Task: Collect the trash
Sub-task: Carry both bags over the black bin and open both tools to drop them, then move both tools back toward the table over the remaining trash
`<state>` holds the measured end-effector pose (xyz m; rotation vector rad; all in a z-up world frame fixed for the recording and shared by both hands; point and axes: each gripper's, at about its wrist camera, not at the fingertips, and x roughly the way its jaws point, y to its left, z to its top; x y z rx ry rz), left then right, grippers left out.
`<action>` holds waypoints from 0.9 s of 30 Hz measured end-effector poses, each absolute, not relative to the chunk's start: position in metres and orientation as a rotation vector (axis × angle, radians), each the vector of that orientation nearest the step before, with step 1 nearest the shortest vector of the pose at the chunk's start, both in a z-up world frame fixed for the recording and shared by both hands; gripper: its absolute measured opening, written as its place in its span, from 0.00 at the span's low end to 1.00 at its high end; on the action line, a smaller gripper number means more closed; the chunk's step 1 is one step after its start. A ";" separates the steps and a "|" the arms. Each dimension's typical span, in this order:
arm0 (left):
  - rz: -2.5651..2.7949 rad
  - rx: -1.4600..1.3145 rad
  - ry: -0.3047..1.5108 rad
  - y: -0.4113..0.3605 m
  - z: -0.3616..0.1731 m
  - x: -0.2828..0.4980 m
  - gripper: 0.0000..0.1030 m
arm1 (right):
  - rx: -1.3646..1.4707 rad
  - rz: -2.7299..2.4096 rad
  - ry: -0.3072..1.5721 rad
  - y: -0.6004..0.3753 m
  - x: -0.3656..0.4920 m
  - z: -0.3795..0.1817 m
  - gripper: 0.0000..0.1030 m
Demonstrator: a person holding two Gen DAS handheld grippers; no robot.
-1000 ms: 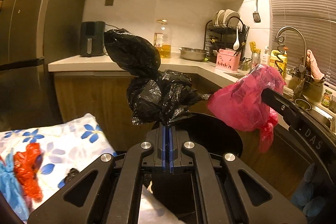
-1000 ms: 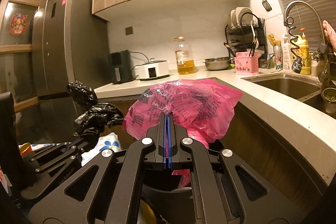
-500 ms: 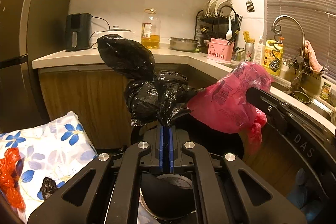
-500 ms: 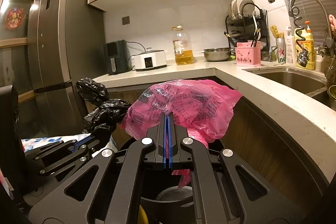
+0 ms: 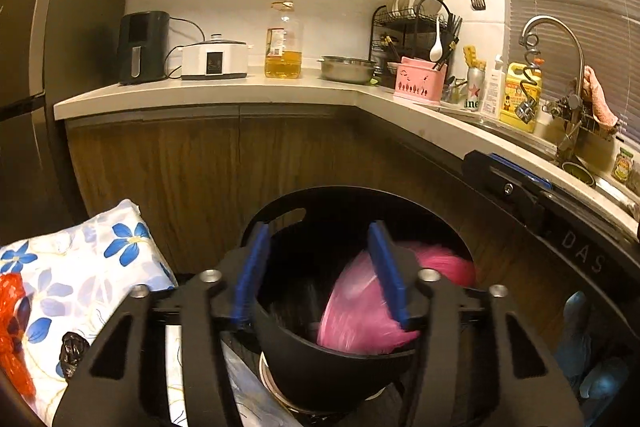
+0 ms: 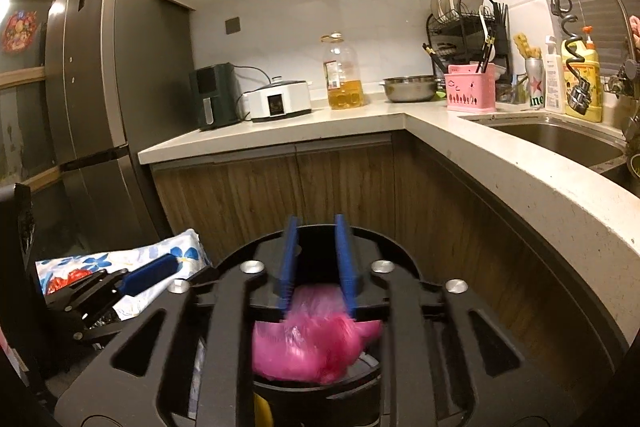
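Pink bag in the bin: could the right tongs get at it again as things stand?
Probably yes. The pink bag lies in the open-topped black bin, just beyond the opening right tongs, with nothing between them.

both wrist views close above black bin (image 5: 280,227), facing kitchen counter (image 6: 280,139); shared.

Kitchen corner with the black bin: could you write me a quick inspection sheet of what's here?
Surface: pale countertop, wooden cabinets below.
Job's things: pink bag blurred inside the black bin; black bag not clearly visible.
Clutter: floral cloth beside the bin.
Grippers: left gripper and right gripper jaws opening above the bin, nothing pinched.
Cables: cords behind the air fryer and cooker.
Surroundings: fridge, oil bottle, dish rack, sink.
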<state>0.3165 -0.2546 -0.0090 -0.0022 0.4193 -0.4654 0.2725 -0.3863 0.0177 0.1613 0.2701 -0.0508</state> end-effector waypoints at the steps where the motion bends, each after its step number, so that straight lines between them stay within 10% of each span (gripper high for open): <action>1: -0.458 -0.012 0.420 -0.251 -0.009 0.317 0.59 | 0.163 -0.056 0.269 -0.387 0.272 0.017 0.33; 11: -0.370 -0.076 0.425 -0.210 -0.005 0.301 0.80 | 0.177 -0.074 0.264 -0.383 0.251 0.017 0.70; 27: -0.113 -0.097 0.400 -0.122 -0.004 0.221 0.92 | 0.123 -0.039 0.271 -0.317 0.190 0.008 0.78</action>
